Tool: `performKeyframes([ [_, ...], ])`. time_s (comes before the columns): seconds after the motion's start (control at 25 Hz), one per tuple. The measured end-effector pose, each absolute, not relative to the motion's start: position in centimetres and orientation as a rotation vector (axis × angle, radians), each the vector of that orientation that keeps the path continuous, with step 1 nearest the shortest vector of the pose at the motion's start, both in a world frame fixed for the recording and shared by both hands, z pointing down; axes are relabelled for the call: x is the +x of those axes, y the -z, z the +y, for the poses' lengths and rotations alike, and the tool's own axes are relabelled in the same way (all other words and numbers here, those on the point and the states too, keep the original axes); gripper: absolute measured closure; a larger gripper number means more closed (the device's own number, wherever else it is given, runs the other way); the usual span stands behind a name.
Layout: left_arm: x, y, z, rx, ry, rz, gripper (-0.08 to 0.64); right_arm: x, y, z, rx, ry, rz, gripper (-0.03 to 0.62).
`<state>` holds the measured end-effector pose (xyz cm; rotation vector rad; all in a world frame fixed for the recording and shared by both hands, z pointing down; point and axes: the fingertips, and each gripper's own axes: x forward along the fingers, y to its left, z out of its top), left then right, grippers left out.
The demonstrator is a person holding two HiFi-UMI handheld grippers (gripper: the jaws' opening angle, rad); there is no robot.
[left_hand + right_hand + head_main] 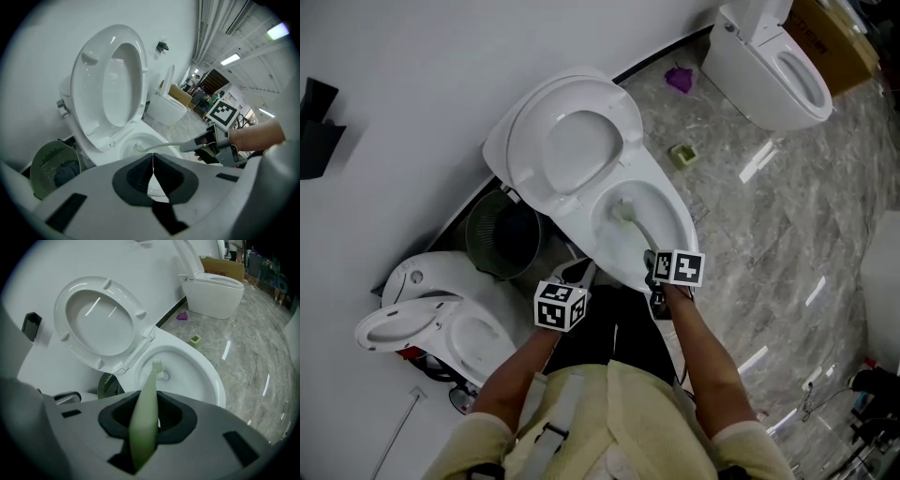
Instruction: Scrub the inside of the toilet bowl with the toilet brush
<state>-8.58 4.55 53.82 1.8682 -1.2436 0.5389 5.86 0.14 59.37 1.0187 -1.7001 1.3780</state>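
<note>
R gripper [151, 422] clamps pale-green toilet brush [150, 392], head prob. touching bowl [193, 377]; L gripper [153, 172] closed.

Nothing legible here. Print on the cardboard box [839, 47], well beyond the right gripper [659, 281], is too small to read.

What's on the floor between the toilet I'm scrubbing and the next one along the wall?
Two small things: a purple object and a green square box, both seen in the head and right gripper views.
</note>
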Motion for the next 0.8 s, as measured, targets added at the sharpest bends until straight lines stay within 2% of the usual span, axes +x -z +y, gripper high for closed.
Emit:
performKeyframes([
  [0.8,-2.8,-48.8,3.9,2.050,-0.581,-1.058,0.546,11.2,-50.5,3.0,1.113,-1.421,-1.818,0.486],
])
